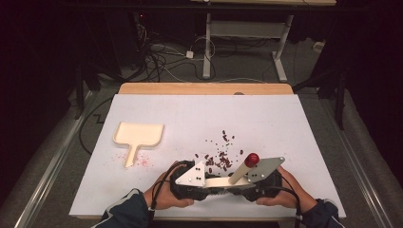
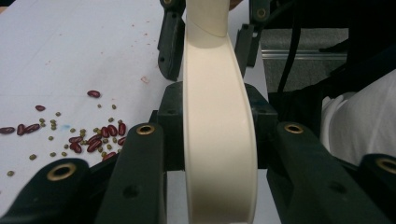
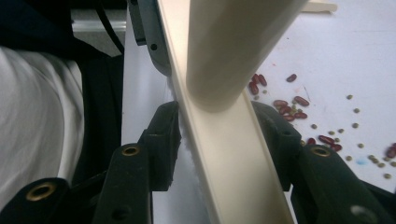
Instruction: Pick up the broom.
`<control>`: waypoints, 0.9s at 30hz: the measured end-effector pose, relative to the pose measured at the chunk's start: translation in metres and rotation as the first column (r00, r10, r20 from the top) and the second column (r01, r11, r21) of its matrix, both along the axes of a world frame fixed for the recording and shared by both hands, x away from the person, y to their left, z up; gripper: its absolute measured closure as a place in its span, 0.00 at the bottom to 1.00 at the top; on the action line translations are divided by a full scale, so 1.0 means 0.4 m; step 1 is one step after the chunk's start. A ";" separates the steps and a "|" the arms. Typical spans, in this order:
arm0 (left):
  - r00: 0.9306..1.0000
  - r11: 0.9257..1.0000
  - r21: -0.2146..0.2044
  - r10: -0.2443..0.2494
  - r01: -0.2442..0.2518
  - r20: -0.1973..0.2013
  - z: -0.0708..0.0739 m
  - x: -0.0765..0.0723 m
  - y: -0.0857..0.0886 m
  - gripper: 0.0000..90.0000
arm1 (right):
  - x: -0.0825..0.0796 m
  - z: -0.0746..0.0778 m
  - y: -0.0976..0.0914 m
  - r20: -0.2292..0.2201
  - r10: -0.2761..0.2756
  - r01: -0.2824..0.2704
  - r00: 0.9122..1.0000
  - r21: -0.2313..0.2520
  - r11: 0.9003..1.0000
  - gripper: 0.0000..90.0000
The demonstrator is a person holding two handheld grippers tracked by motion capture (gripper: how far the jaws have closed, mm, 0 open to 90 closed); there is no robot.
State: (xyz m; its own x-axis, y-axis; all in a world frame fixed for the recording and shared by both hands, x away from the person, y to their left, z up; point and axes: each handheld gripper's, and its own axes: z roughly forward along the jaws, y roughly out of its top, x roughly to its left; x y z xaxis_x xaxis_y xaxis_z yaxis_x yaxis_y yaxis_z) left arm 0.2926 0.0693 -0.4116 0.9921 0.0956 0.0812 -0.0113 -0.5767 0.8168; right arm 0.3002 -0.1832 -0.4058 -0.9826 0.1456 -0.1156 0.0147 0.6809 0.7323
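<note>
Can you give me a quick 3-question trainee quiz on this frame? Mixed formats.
1. True or false: the dustpan lies on the person's left side of the table, apart from both grippers.
2. Multiple choice: the cream brush with the red-tipped handle is held by
A. the left gripper alone
B. the right gripper alone
C. both grippers, one at each end of its head
3. Fill in: the scattered beans are dark red kidney beans mixed with small ____ ones.

Key: 1 true; 2 C; 3 green
</note>
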 end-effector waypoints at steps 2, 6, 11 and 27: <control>1.000 1.000 -0.016 -0.001 0.001 -0.008 0.001 0.005 0.005 0.71 | 0.003 -0.002 -0.002 -0.008 0.013 -0.013 1.000 0.015 1.000 0.67; 1.000 1.000 -0.022 0.013 -0.013 0.005 0.008 0.012 0.009 0.62 | -0.007 0.002 0.001 -0.004 0.012 -0.012 1.000 0.000 1.000 0.75; 0.986 0.991 -0.026 0.134 -0.132 0.097 0.024 0.014 0.036 0.41 | -0.002 0.005 0.000 0.032 -0.021 0.022 0.999 -0.016 1.000 0.75; 0.797 0.804 -0.074 0.594 -0.590 0.109 -0.050 0.012 0.324 0.24 | 0.055 0.042 -0.075 0.086 -0.265 0.262 0.960 0.046 0.964 0.75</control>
State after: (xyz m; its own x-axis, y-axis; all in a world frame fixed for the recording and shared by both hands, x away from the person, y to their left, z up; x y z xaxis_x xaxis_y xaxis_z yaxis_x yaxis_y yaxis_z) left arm 0.2976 0.1989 -0.4316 0.7237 0.6658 0.1816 0.2237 -0.4753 0.8509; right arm 0.3222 -0.2131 -0.3890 -0.8944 0.4037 -0.1926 0.1235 0.6368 0.7611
